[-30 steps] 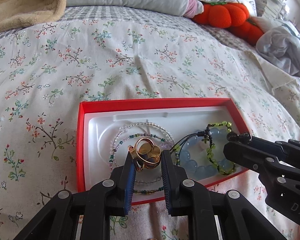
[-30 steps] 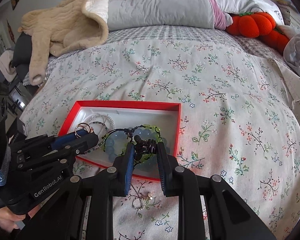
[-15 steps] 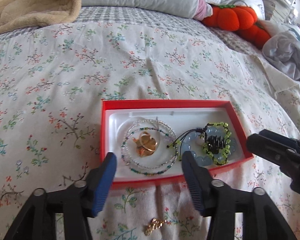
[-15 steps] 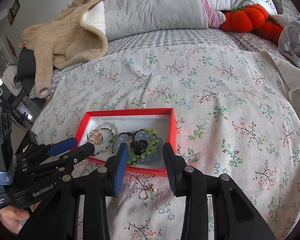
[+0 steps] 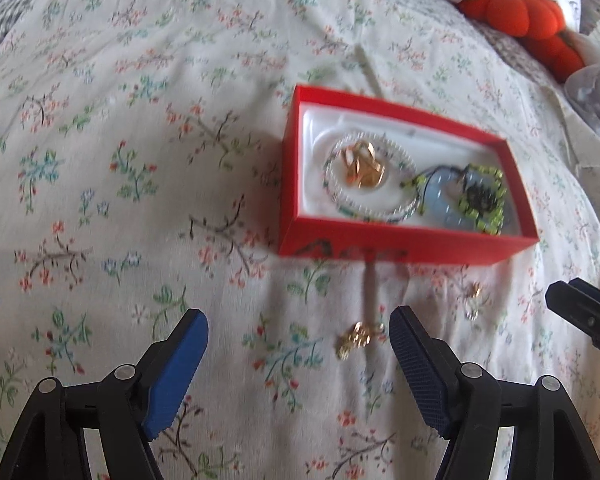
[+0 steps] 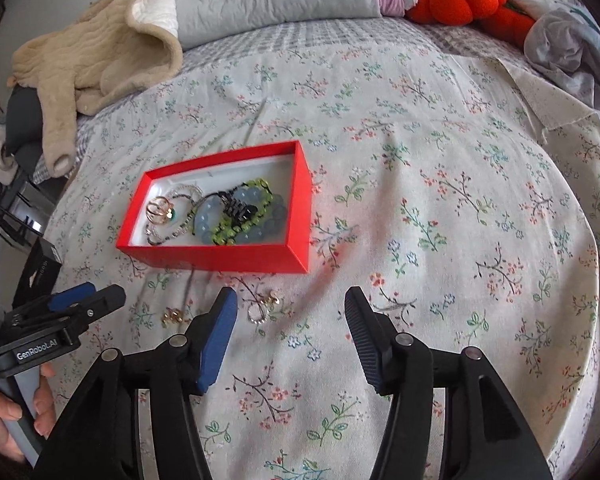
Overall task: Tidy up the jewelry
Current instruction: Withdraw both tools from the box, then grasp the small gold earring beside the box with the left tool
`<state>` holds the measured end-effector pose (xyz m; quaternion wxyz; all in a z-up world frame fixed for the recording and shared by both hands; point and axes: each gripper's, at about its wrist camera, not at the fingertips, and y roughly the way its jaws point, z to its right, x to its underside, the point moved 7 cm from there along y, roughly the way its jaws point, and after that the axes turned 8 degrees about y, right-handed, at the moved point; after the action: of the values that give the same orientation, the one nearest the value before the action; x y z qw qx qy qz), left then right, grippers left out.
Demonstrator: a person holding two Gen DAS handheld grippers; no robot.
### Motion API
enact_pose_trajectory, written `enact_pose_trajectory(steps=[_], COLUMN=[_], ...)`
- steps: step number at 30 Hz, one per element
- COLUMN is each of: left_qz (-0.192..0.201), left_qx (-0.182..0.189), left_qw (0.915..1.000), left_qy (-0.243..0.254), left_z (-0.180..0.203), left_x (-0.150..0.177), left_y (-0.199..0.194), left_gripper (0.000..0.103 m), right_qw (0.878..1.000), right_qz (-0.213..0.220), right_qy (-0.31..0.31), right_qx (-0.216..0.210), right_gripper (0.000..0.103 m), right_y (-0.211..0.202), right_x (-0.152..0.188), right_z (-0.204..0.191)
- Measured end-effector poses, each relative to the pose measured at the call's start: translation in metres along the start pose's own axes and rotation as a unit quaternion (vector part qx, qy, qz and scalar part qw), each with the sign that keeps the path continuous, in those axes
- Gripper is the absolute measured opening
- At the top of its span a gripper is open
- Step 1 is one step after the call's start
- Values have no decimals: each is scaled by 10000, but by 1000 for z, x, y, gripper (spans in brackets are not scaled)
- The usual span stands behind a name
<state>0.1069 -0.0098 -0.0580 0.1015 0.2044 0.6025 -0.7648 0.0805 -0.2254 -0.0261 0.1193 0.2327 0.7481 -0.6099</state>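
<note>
Grippers, left (image 5: 298,354) and right (image 6: 288,330), just opening, both empty. Risk: pads snagging sheet (image 6: 420,184) when pinching small charm (image 5: 358,338).

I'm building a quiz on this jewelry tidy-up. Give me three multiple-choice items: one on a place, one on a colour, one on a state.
1. Where does the gold ring cluster lie?
A. in the box's left end
B. on the pillow
C. in a claw

2. What colour is the box?
A. blue
B. red
C. white

3. How does the right claw stand?
A. shut on a bracelet
B. shut and empty
C. open and empty

Answers:
1 A, it sits among the clear beads at the box's left end.
2 B, its outer walls are red.
3 C, its jaws have just been opening and stand apart with only bedsheet between them.
</note>
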Motion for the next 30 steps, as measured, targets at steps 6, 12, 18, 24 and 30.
enact_pose_trajectory(steps=[6,12,18,24,30], left_qz=[-349,-422,-463,-443,-436], left_qx=[422,450,363,212,111], left_qw=[9984,9981,9981,9984,9982], left_qy=[-151,-27,178,294,396], left_z=[8,26,42,46,46], left_x=[12,12,7,3,1], left_y=[13,28,42,50,54], left_gripper=[75,51,37,26,13], right_qw=[9978,9962,9952,9947,9945], right_qz=[-554,-713,-769,-805,-823], right_qy=[364,487,592,632,633], right_qx=[18,104,86,122,142], right_gripper=[59,59,59,59,59], right_y=[15,24,27,31,33], right_x=[19,26,25,21,19], right_z=[11,12,16,23,25])
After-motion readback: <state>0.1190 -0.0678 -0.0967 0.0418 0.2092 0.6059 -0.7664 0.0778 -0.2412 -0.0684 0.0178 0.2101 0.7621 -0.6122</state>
